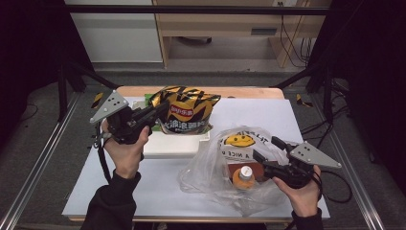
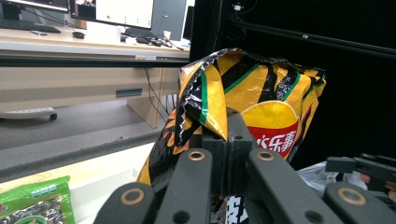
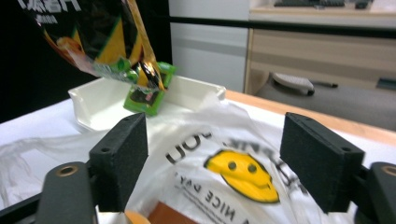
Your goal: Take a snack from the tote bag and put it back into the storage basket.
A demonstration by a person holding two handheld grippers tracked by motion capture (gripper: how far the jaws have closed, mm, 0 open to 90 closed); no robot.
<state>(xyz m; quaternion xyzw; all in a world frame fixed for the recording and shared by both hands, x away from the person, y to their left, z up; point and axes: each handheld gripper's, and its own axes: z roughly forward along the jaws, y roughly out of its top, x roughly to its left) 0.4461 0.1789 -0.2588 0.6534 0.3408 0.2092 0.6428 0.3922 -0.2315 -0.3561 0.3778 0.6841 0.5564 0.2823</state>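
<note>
Left gripper (image 1: 152, 114): jaws shut tight on the crimped edge of a glossy yellow-and-black striped crisp bag with a red logo (image 1: 187, 112). In the left gripper view the bag (image 2: 252, 107) hangs upright straight ahead of the jaws, lifted clear of what lies below it.

Below and just beyond that gripper sits a shallow white plastic tray (image 1: 170, 146); a small green snack packet (image 2: 35, 200) lies in it, under the raised bag.

Right gripper (image 1: 265, 153): jaws spread wide, gripping nothing. They sit at the mouth of a clear, crinkled plastic carrier bag printed with a yellow smiley face (image 1: 239, 141). In the right gripper view the carrier bag (image 3: 238, 172) lies directly between and ahead of the 2 jaws.

Inside the carrier bag, close to the right gripper, stands 1 orange drink bottle with a white cap (image 1: 244, 176).

Progress, as I judge it: packing is partly done. 1 bottle is in. The crisp bag is picked but not yet over the carrier's mouth. Left: carry it across, drop it in, then likely the green packet.
</note>
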